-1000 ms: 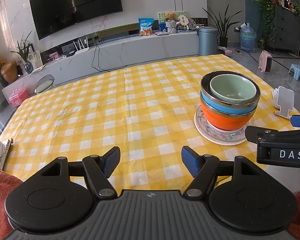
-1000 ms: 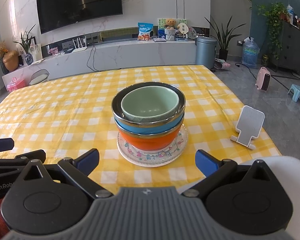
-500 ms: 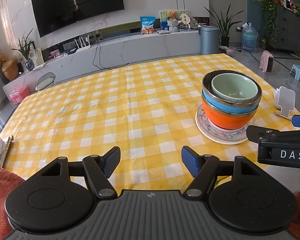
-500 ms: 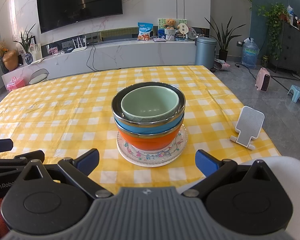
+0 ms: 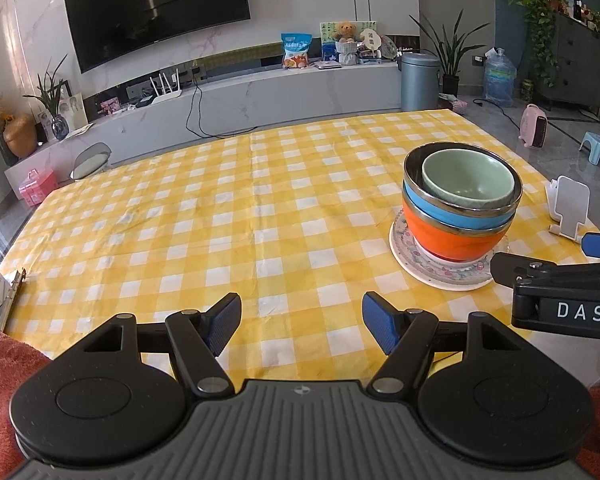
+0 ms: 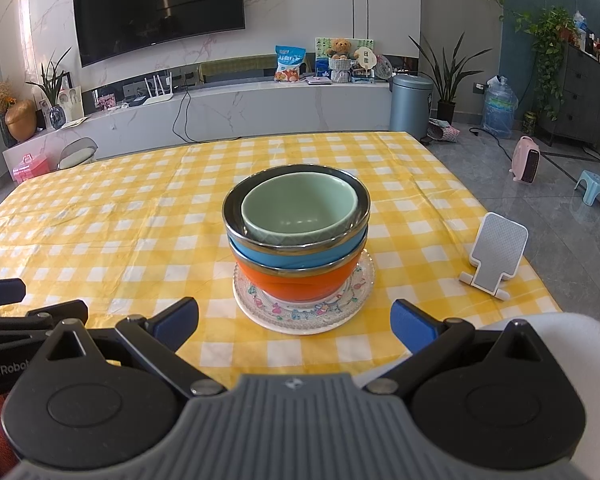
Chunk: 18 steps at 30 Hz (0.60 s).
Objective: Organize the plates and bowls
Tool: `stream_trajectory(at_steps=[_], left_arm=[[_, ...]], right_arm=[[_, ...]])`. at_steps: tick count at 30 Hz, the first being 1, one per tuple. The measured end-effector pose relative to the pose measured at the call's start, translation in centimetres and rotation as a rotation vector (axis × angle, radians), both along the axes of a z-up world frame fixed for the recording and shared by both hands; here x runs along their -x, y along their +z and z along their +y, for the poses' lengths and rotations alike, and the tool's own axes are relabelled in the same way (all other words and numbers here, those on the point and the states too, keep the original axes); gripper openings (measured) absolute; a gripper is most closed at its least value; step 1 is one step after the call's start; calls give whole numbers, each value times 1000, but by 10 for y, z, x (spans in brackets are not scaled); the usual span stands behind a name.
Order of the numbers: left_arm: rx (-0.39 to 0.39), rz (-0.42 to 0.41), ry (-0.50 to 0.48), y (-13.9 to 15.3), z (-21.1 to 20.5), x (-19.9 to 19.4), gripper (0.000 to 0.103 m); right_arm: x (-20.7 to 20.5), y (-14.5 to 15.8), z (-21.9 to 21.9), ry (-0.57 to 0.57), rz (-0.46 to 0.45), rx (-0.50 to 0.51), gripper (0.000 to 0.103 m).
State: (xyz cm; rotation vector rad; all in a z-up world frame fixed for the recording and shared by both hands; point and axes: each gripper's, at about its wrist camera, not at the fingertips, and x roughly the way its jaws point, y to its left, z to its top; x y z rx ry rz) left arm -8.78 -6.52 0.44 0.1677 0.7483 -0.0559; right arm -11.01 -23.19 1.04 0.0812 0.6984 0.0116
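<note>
The right gripper (image 6: 294, 322) gapes wide, empty, just before the patterned plate (image 6: 304, 320). On that plate nest the orange bowl (image 6: 300, 284), blue bowl (image 6: 296, 254) and green bowl (image 6: 300, 210). The left gripper (image 5: 302, 322), also wide and empty, hovers left of the plate above the table (image 5: 220, 220).

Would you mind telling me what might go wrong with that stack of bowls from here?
1. The green bowl sits off-centre inside the blue bowl, so lifting the stack may tip it.
2. The orange bowl rests on a plate; a sideways nudge could slide both.
3. The phone stand stands nearby, and the open right gripper might knock it.
</note>
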Motion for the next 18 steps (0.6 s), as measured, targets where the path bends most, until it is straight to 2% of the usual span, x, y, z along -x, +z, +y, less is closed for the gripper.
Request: stream_trajectory(at_steps=[18], left_arm=[[2, -8, -8, 1, 0, 1, 81]], right_arm=[[0, -1, 0, -1, 1, 3, 100]])
